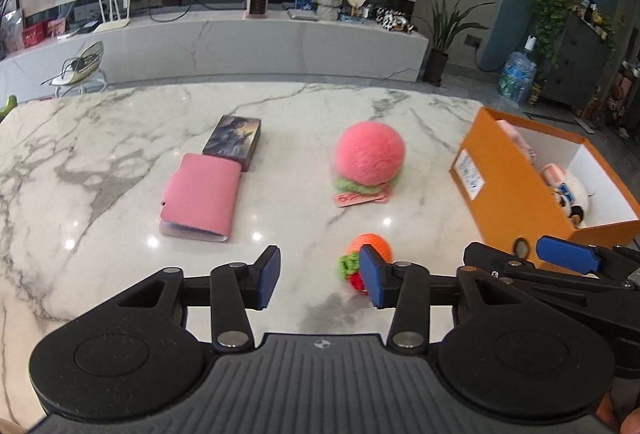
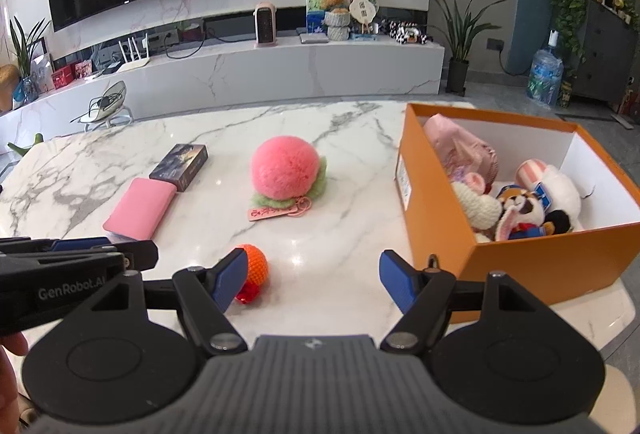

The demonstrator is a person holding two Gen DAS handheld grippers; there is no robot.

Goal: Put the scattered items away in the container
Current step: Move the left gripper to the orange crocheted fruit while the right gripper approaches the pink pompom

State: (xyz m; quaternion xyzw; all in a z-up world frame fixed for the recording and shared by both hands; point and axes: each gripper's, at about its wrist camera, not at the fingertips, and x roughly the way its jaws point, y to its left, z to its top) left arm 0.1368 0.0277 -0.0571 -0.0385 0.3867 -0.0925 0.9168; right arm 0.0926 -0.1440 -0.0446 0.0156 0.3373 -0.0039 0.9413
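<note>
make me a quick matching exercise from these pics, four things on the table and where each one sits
Things:
1. pink fluffy peach
2. small orange crochet ball
3. pink wallet
4. white plush toy

Places:
A. inside the orange box
B. touching the dark card box
C. middle of the marble table, on a green leaf base
D. nearest the grippers, at the table's near edge

Pairs: 1-C, 2-D, 3-B, 4-A

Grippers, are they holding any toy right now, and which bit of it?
No, nothing is held. The left gripper and the right gripper both have open, empty jaws. The small orange crocheted toy just lies on the table.
</note>
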